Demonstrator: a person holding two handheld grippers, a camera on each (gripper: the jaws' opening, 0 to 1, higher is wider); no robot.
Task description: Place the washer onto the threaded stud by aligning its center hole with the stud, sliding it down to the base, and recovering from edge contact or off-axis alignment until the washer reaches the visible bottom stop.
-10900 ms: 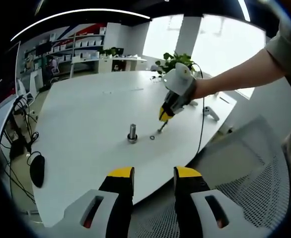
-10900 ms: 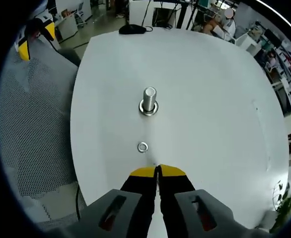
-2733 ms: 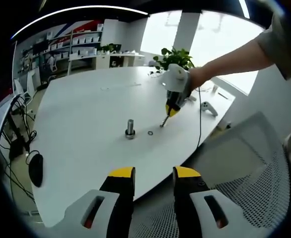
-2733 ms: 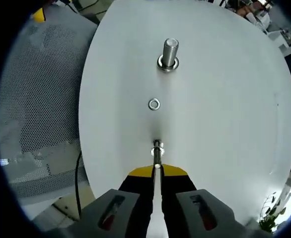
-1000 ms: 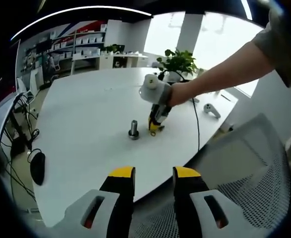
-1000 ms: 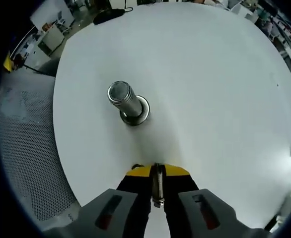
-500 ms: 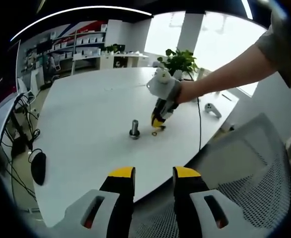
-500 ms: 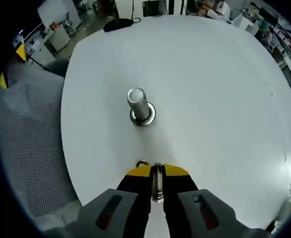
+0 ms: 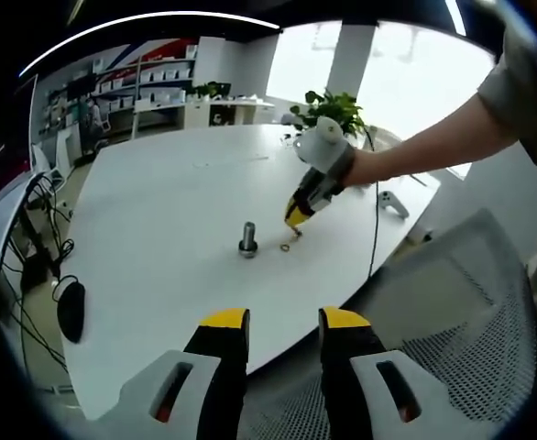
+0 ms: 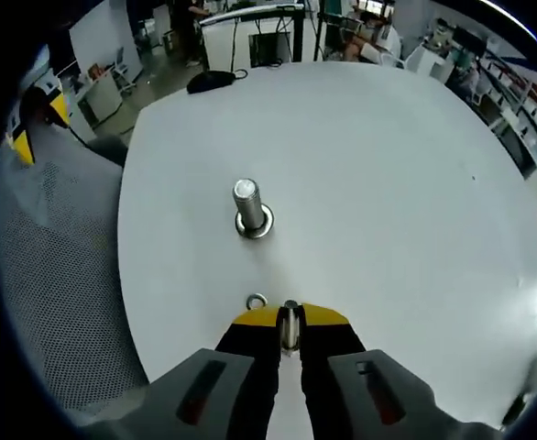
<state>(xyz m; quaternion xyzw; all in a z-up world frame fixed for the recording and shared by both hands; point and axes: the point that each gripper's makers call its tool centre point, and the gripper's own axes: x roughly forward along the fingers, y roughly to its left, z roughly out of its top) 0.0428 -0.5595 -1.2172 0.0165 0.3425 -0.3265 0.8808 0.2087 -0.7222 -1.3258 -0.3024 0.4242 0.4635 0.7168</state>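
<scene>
Right tool (image 10: 290, 323) clenched on a small metal piece; washer (image 10: 255, 302) lies on tabletop (image 10: 388, 202) beside it, unpicked; next: grasp washer, centre over stud (image 10: 248, 209); left tool (image 9: 283, 323) released.

L view far off table edge; R close above stud (image 10: 247, 209).

Large white rounded tabletop (image 9: 158, 211) in an open office. Behind it, white shelves (image 9: 149, 87) with boxes along the far wall, and a red and blue stripe painted above them. Bright windows (image 9: 406, 73) at the back, with a white pillar (image 9: 346, 60) between them and a green potted plant (image 9: 334, 108) before it. Long curved ceiling lamp (image 9: 149, 23) overhead. Grey mesh chair (image 9: 470, 321) close to the tabletop edge. Black cables (image 9: 35, 229) and a dark mouse (image 9: 70, 312) lower at the left side. Grey floor (image 10: 149, 82) and more desks (image 10: 250, 32) in the right gripper view.
</scene>
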